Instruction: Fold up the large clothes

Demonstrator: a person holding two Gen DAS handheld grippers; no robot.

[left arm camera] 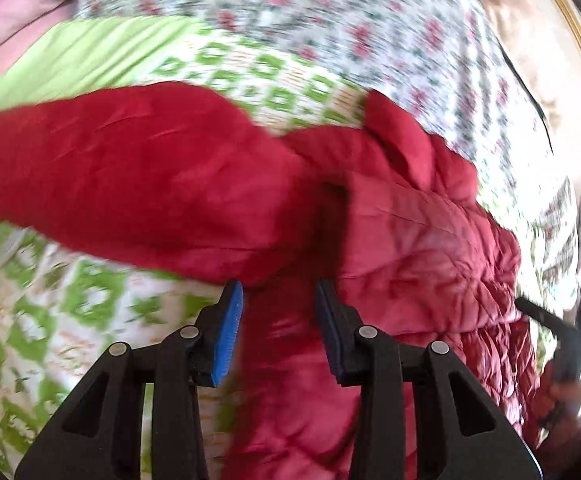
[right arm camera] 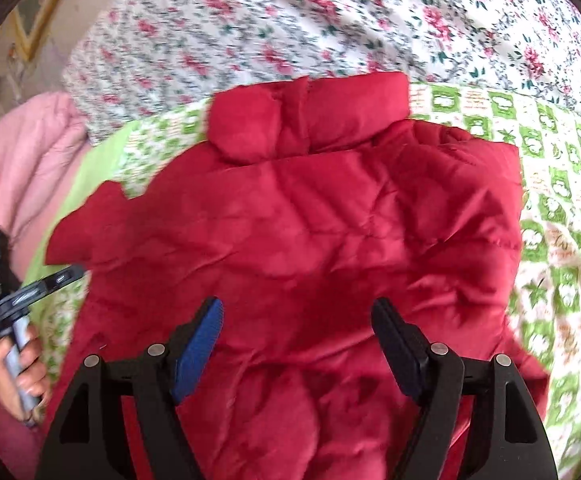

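Note:
A red quilted jacket (right arm camera: 298,220) lies on a bed, its collar (right arm camera: 310,116) at the far end. In the left wrist view the jacket (left arm camera: 410,240) has one sleeve (left arm camera: 130,168) stretched out to the left. My left gripper (left arm camera: 280,292) is open just above the jacket where the sleeve meets the body, holding nothing. My right gripper (right arm camera: 298,312) is open over the jacket's lower middle, holding nothing. The left gripper's handle and the hand on it (right arm camera: 14,320) show at the left edge of the right wrist view. The views are motion blurred.
Under the jacket lies a green and white patterned blanket (right arm camera: 562,216), on a floral sheet with pink roses (right arm camera: 290,20). A pink quilt (right arm camera: 18,168) lies at the left. A wall with a gold frame (left arm camera: 562,12) stands beyond the bed.

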